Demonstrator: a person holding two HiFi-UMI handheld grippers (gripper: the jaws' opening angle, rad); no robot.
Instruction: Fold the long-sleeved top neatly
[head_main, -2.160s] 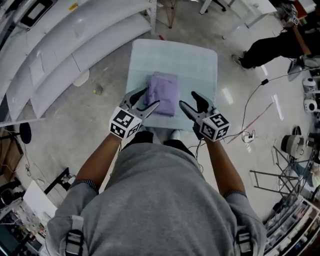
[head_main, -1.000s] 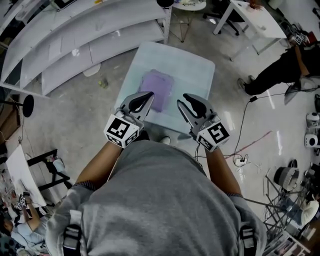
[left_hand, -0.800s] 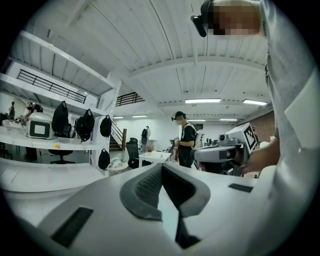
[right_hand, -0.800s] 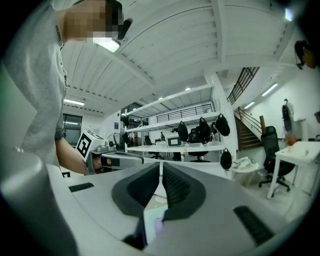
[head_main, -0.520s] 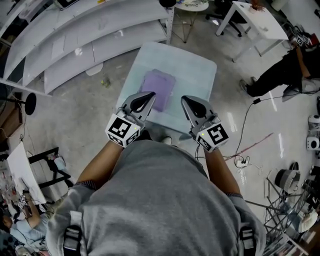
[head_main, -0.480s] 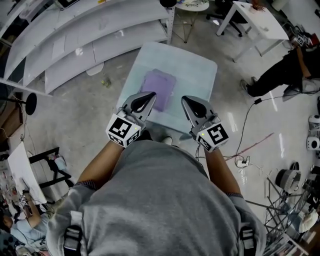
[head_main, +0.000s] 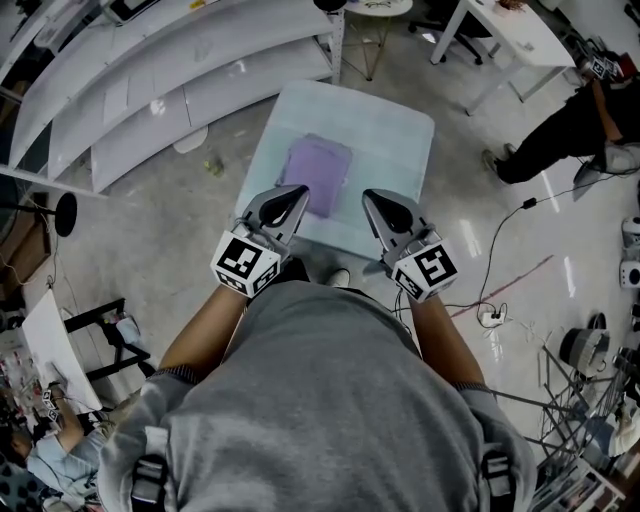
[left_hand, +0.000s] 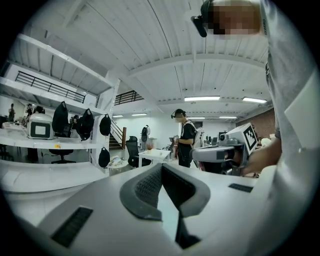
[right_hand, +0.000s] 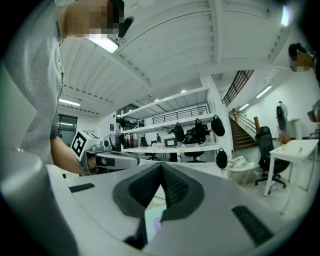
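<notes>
The long-sleeved top (head_main: 318, 172) is purple and lies folded into a small rectangle on the pale blue-green table (head_main: 392, 130). My left gripper (head_main: 298, 190) hovers over the table's near edge, just short of the top's near left corner, shut and empty. My right gripper (head_main: 369, 197) is held level beside it at the right, also shut with nothing in it. In the left gripper view the closed jaws (left_hand: 161, 168) point across the room, with the right gripper (left_hand: 222, 154) alongside. The right gripper view shows its closed jaws (right_hand: 161, 168), the left gripper (right_hand: 107, 160), and a sliver of the purple top (right_hand: 158, 224) below.
Long white curved shelves (head_main: 150, 70) run along the left of the table. A person in black (head_main: 560, 140) stands at the upper right, near a white desk (head_main: 500, 30). Cables (head_main: 495, 300) and stands lie on the floor at the right. Another person (left_hand: 186, 145) stands far off.
Both grippers have drawn back from the folded top toward my body. The left jaws closed first, then the right jaws, which were slightly apart a second ago.
</notes>
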